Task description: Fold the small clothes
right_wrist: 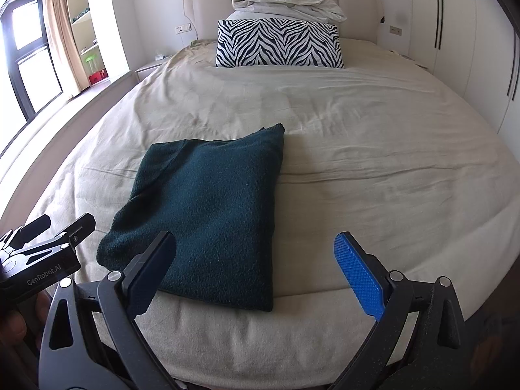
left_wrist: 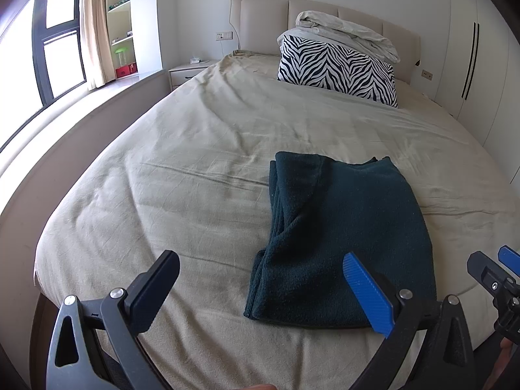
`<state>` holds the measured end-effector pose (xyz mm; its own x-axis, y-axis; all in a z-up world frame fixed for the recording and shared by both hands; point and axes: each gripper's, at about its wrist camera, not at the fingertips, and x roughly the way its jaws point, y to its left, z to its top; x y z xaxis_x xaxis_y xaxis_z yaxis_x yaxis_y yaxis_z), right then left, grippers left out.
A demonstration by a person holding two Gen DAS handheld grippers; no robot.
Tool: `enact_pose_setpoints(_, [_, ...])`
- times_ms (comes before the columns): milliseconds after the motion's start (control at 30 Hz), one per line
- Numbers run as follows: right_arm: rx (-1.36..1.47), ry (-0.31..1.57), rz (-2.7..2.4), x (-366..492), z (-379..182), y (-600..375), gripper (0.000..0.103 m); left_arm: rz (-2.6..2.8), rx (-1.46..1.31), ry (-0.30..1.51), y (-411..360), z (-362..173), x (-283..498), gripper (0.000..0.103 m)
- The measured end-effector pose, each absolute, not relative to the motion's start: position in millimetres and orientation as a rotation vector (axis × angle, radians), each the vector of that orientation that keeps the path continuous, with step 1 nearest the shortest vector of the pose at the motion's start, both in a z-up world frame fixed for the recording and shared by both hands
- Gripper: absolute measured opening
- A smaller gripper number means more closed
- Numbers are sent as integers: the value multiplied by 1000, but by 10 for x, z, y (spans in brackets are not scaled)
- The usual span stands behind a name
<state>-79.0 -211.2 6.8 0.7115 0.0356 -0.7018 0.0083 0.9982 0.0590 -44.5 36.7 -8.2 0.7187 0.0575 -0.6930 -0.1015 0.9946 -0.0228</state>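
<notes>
A dark teal knitted garment (left_wrist: pixel 341 237) lies folded into a rectangle on the beige bed sheet (left_wrist: pixel 195 169) near the foot of the bed; it also shows in the right wrist view (right_wrist: pixel 208 214). My left gripper (left_wrist: pixel 260 260) is open and empty, held above the bed's near edge just left of the garment's near corner. My right gripper (right_wrist: pixel 256 237) is open and empty, above the near edge at the garment's right side. Each gripper shows at the edge of the other's view, the right one (left_wrist: pixel 494 269) and the left one (right_wrist: pixel 48 230).
A zebra-striped pillow (right_wrist: pixel 279 44) with a bundled pale duvet (right_wrist: pixel 289 3) on it sits at the padded headboard (left_wrist: pixel 260 22). A nightstand (left_wrist: pixel 188 71), shelves and a window stand to the left. White wardrobe doors (right_wrist: pixel 471 48) line the right.
</notes>
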Motion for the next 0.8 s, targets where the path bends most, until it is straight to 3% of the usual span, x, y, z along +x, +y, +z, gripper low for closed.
enact_pose_setpoints(800, [61, 784, 15, -795, 39, -2108, 100, 87, -60, 766, 365, -81, -444, 103])
